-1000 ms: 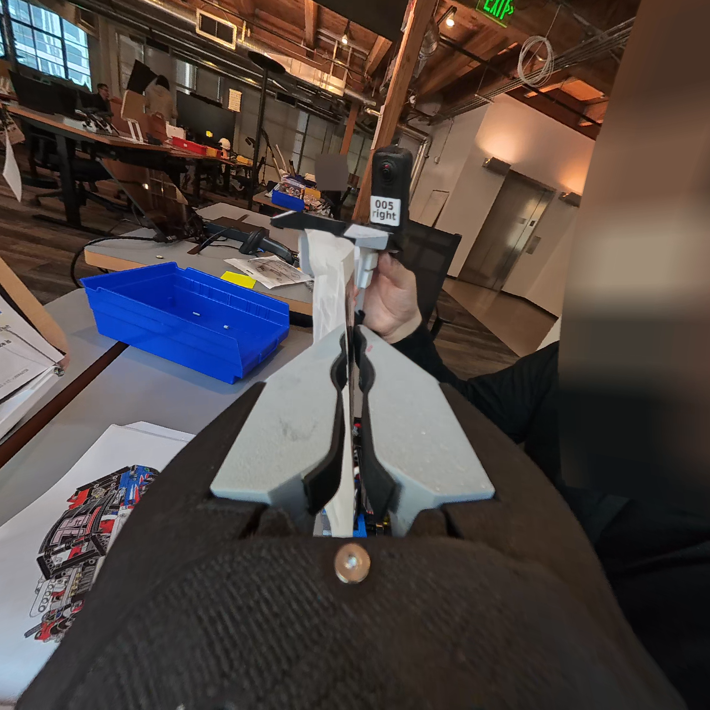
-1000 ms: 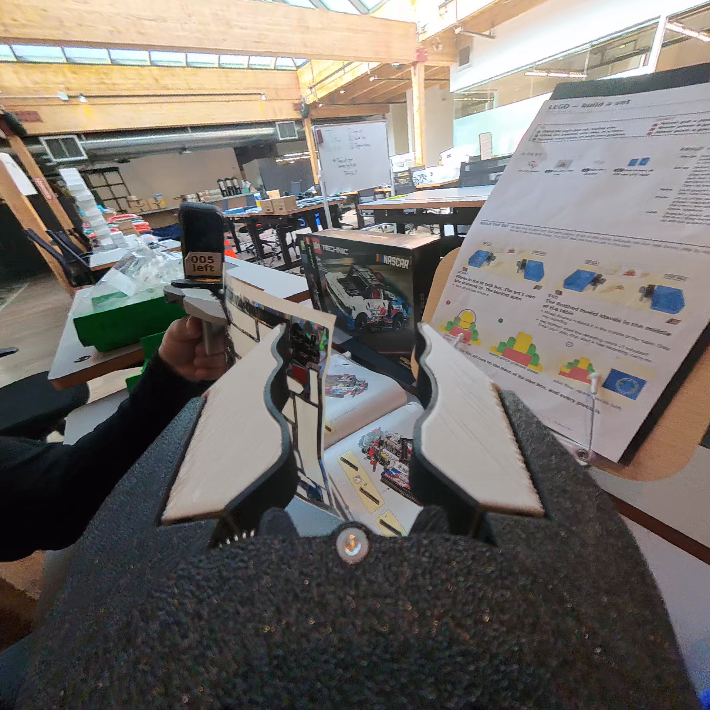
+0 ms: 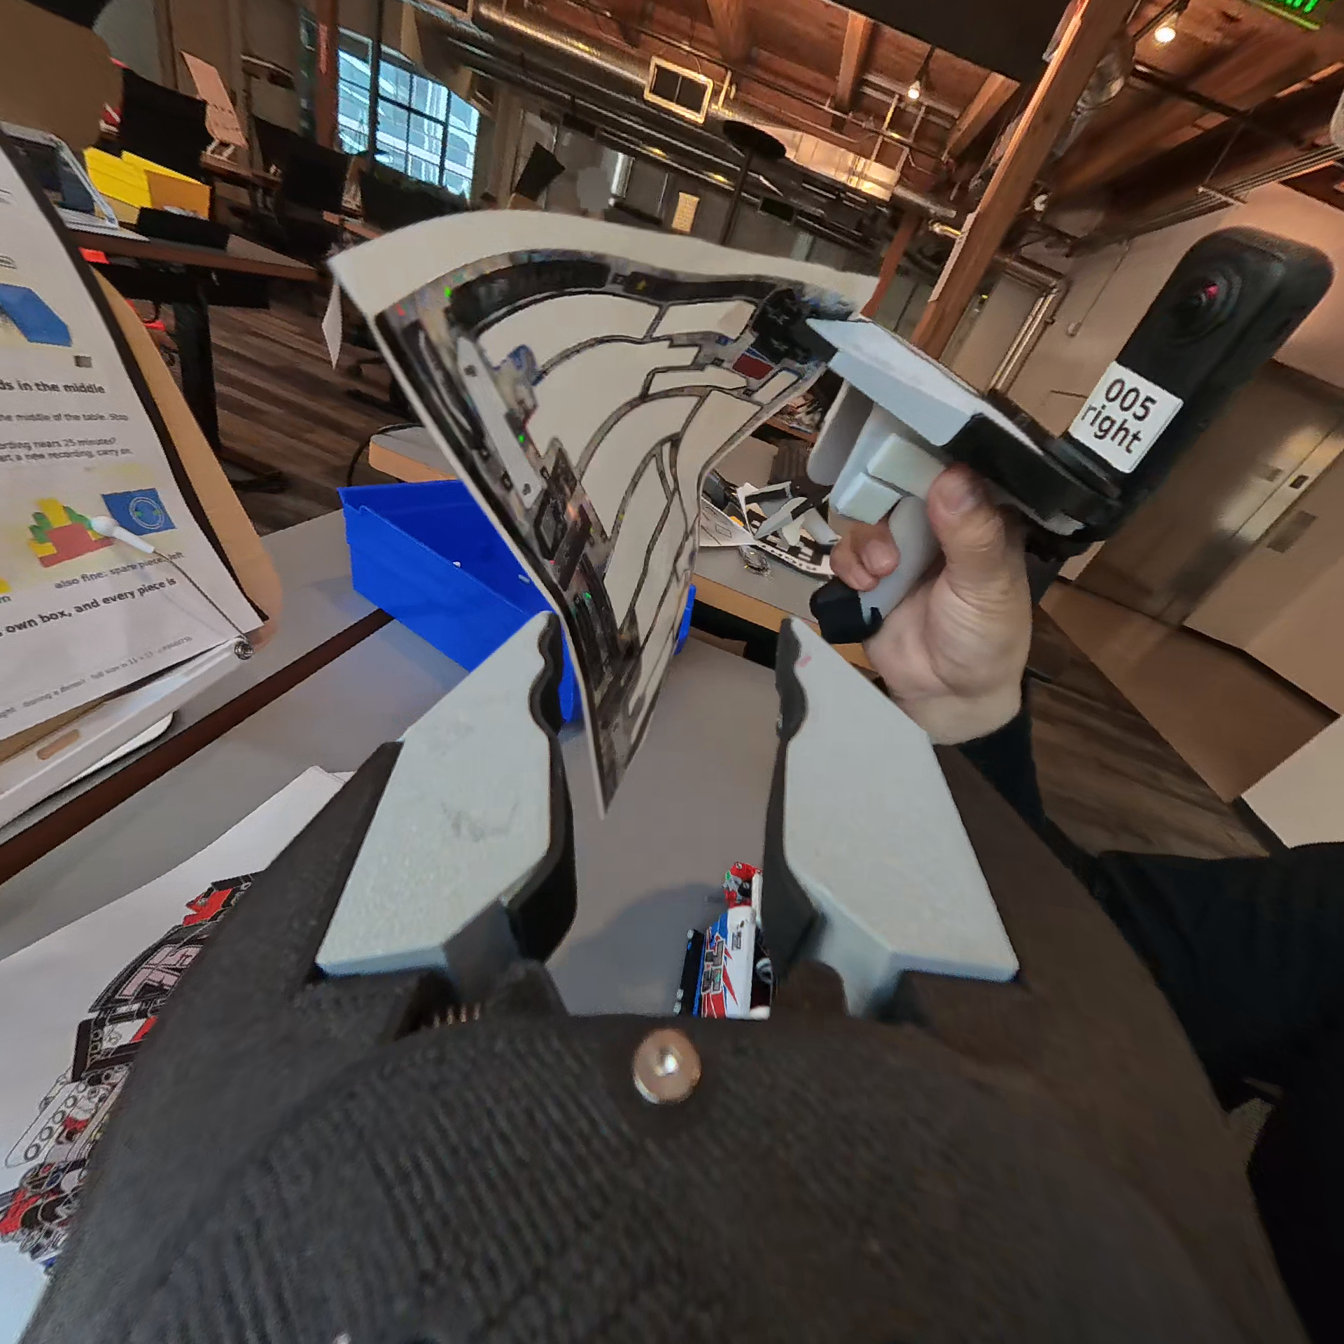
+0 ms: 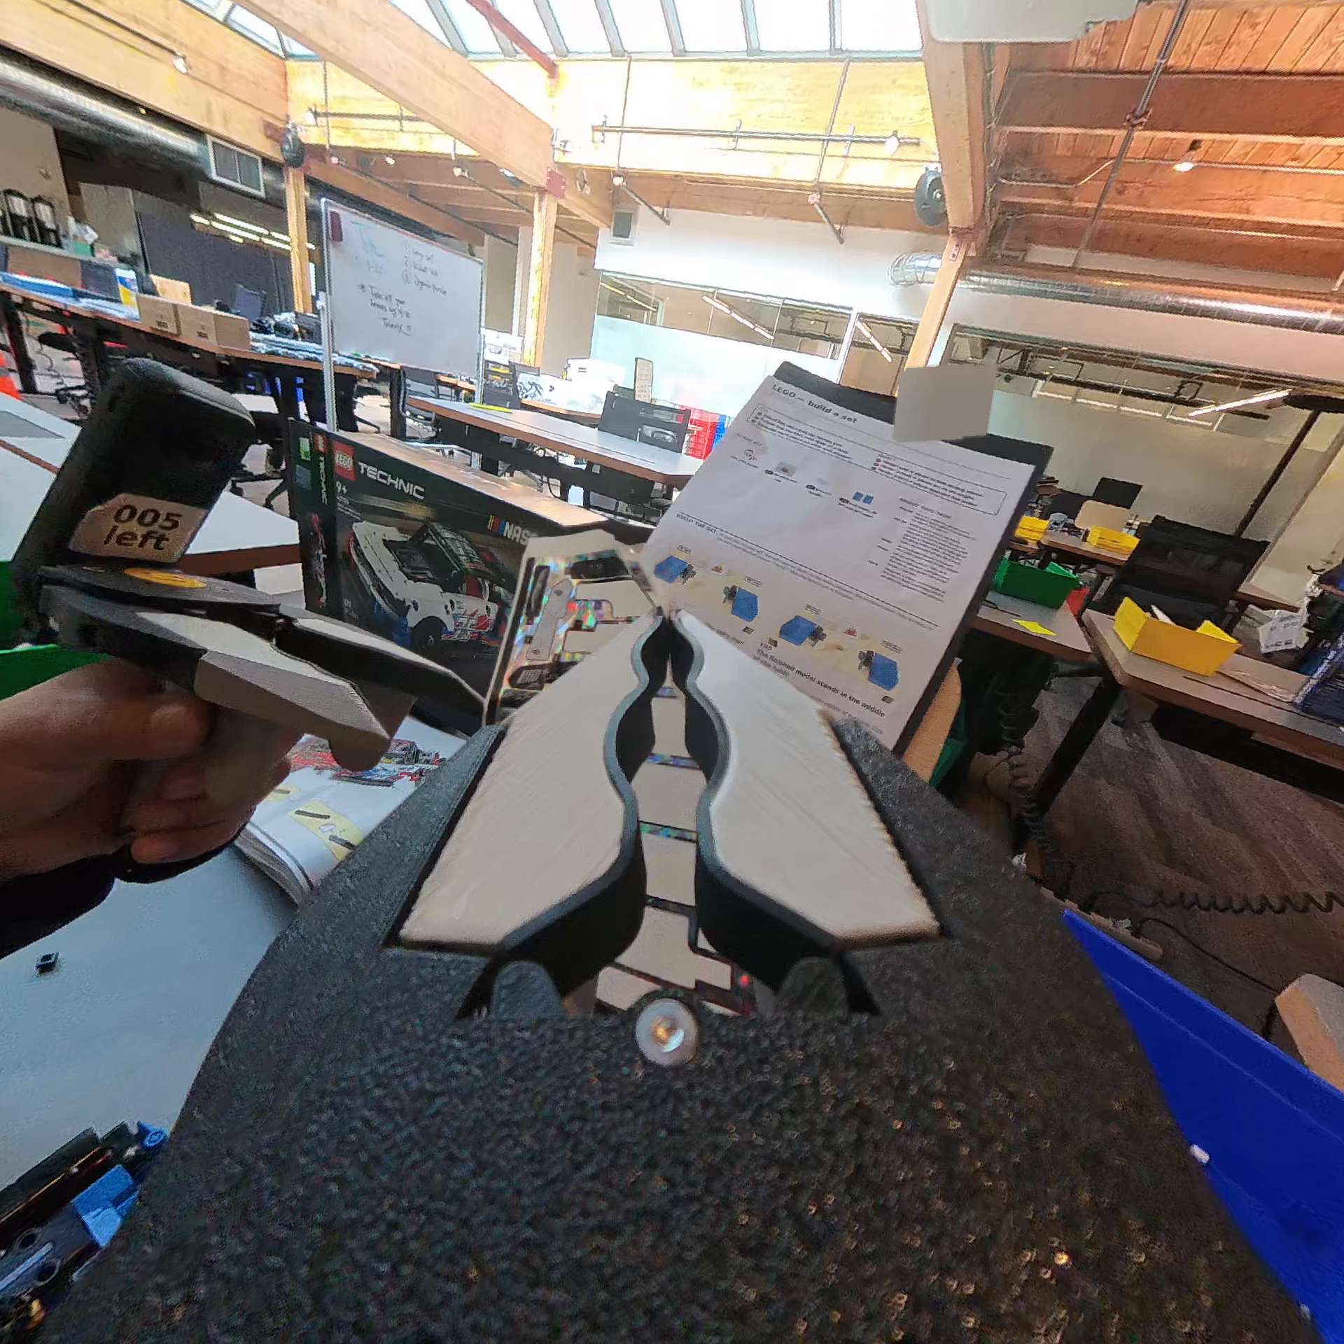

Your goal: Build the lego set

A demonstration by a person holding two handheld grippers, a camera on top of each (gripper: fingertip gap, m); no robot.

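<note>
Your right gripper (image 4: 668,625) has its fingers pinched on the glossy sticker sheet (image 3: 618,451), held up mid-frame and curling in front of the blue bin (image 3: 436,574). Your left gripper (image 3: 665,654) has its fingers spread wide, the sheet's lower edge between them, gripping nothing. The boxed set (image 4: 407,553) stands upper left beside the printed instruction board (image 4: 836,538); the part-built car (image 3: 724,953) lies on the grey bench (image 3: 320,713)

Glossy sticker sheet (image 3: 582,465), its print glinting holographic, on white paper backing. The left claw (image 3: 665,684) has matt grey plastic fingers (image 3: 465,793) and a rough black body. Smooth blue plastic bin (image 3: 429,560) at mid-frame; matt grey surface (image 3: 305,720); paper instruction sheet (image 3: 94,465) at left.
</note>
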